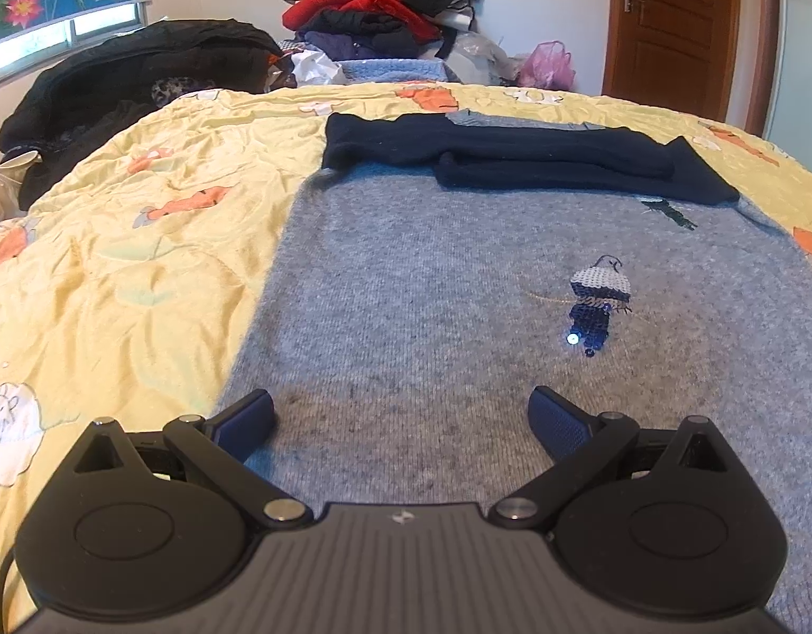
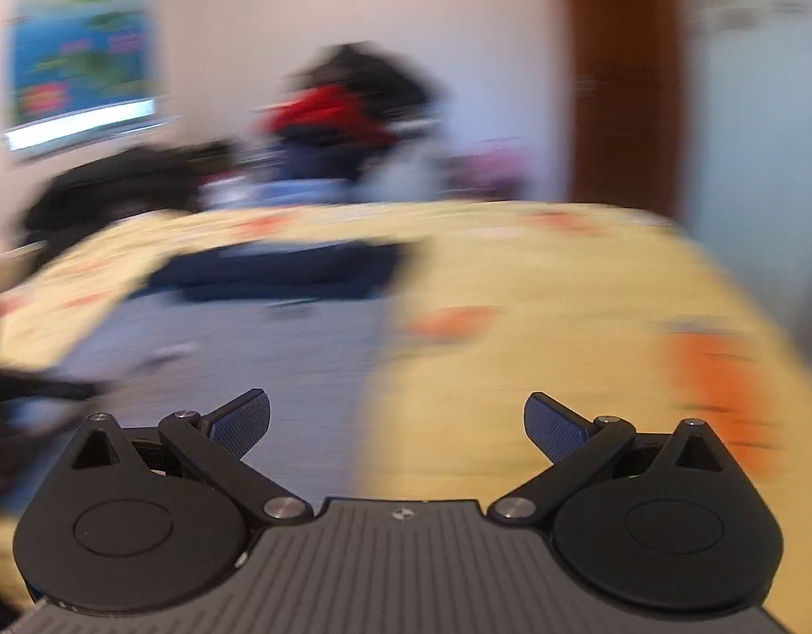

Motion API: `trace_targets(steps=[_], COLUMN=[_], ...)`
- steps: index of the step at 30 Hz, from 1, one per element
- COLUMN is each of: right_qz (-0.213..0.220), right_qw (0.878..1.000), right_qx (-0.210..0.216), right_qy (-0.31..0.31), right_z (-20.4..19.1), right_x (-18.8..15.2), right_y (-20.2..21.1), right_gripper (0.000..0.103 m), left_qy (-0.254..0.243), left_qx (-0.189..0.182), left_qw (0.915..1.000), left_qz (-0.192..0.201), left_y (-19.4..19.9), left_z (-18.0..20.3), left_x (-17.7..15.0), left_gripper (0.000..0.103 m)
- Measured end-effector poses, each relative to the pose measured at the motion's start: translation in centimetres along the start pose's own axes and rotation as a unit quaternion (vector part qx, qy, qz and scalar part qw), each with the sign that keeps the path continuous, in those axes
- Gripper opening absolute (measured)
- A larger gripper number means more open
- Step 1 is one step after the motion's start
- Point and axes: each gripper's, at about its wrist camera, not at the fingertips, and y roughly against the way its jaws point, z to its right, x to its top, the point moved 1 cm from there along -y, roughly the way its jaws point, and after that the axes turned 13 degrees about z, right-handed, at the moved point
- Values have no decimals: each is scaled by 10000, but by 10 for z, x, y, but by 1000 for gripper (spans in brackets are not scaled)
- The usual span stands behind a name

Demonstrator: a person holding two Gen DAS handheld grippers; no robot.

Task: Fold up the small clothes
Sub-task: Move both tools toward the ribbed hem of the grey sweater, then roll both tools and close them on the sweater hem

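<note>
Grey sweater spread on the bed, both grippers wide and empty.

Left wrist view: the left gripper (image 1: 400, 415) hangs with jaws wide over the near part of the sweater (image 1: 432, 317), which lies flat on the yellow bedspread (image 1: 141, 222); its navy sleeves (image 1: 511, 158) are folded across the far end, and a sequin motif (image 1: 599, 298) shows on the front. Right wrist view: blurred; the right gripper (image 2: 396, 417) is wide, holding nothing, over the sweater's right edge (image 2: 363, 359) and the bedspread.

Yellow floral bedspread (image 1: 141, 222); grey sweater (image 1: 406, 290) flat on it, black clothes (image 1: 115, 79) at far edge
</note>
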Motion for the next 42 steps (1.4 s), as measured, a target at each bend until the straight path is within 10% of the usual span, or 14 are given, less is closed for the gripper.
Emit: trace_targets(steps=[11,29,42], right_qz=[-1331,-1397,-2175], right_qw=[9908,9861,9371], right_qx=[-77,695,1072], right_qy=[215,569,-2511], right_z=[-70,-60,56], right_x=[-30,-63,-45], right_y=[-136,-24,7], right_gripper=[103,103,103], left_qy=[110,-177,1573], left_qx=[-222,-610,-999], left_qw=[9994,9976,9798], left_qz=[-235,-274,-726], left_y=[30,102,107], left_z=[12,-21,-95], left_x=[-12,-52,-49], left_gripper=[103,103,103])
